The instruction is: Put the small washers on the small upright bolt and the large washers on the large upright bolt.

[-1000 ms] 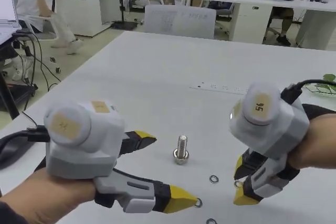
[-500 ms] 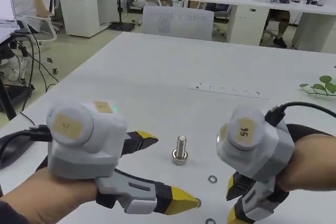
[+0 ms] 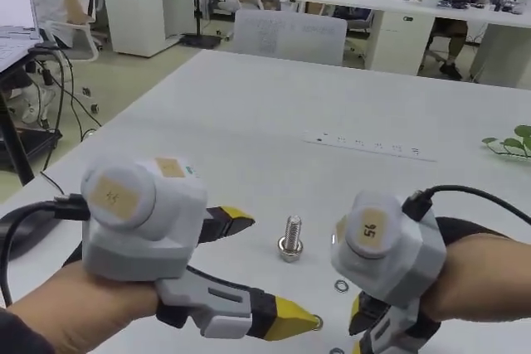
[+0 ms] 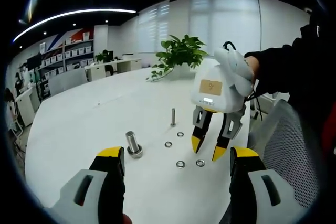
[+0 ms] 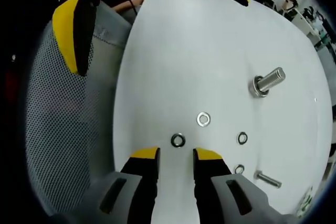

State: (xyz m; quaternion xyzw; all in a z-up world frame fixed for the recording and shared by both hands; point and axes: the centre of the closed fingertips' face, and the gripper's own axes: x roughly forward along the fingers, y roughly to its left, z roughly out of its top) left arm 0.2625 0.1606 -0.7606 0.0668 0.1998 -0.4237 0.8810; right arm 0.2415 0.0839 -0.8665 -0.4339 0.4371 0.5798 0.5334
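Observation:
The large bolt (image 3: 291,238) (image 4: 133,144) (image 5: 268,81) stands upright mid-table. A thin small bolt (image 4: 172,117) (image 5: 269,179) stands farther off. Several washers lie flat around them: one (image 3: 341,287) by the right gripper, a bigger one (image 5: 203,119), and one (image 5: 178,140) just ahead of my right gripper's tips. My right gripper (image 3: 362,329) (image 4: 207,149) (image 5: 176,156) points down at the table, open a narrow gap, holding nothing. My left gripper (image 3: 261,271) (image 4: 177,156) hovers wide open and empty, left of the large bolt.
A mesh chair back (image 4: 294,150) (image 5: 58,129) sits at the table's near edge. A power strip (image 3: 365,145) is set into the table farther back, and a potted plant (image 4: 181,53) stands at the far end. Desks and seated people are beyond.
My right gripper has come down and nearer, toward the washers at the table's front edge. The left gripper has stayed put, still wide open.

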